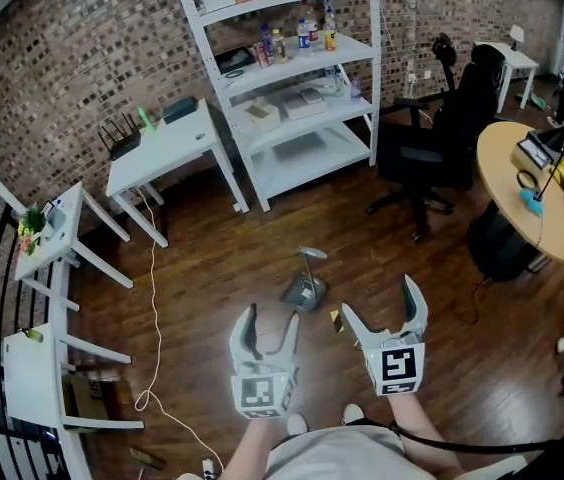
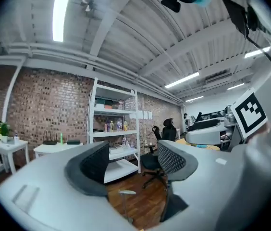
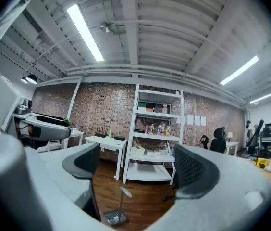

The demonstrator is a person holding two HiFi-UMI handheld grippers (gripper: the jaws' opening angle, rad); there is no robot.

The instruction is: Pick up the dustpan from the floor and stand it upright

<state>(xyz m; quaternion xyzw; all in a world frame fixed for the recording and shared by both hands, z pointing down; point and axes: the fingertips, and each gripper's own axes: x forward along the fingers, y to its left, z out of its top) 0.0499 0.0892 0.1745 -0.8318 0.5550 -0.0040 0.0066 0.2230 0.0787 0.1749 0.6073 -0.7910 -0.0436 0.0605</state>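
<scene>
Dustpan (image 1: 306, 280) stood upright on the wood floor (image 1: 232, 258), pan down & handle pointing up, in open space in front of the white shelf unit (image 1: 302, 118) & near nothing else, so it looked stable w/o support. Task looked done as far as placement goes. Left gripper (image 1: 272, 318) was held level, close to the person's body & well apart from the dustpan; jaws part-way apart w/ nothing in them. In the left gripper view the left gripper (image 2: 133, 160) showed only the distant handle (image 2: 127, 193) thru the gap, not touching either pad. Right gripper (image 1: 380, 303) was beside it, also level, jaws spread wide & empty; the right gripper view showed the dustpan (image 3: 114, 216) low btwn its jaws but far off on the floor. Prob. reason for both being pulled back & unloaded: nothing left to hold, and keeping clear avoids knocking the dustpan over. A small yellowish bit (image 1: 335, 320) lay on the floor just by the right gripper; couldn't tell what it was. A white cable (image 1: 157, 308) ran along the floor to the left, well clear. Black office chair (image 1: 432, 138) & round table (image 1: 522, 208) sat to the right, not in the way. Main risk, if any: a bump to the handle tipping it.
</scene>
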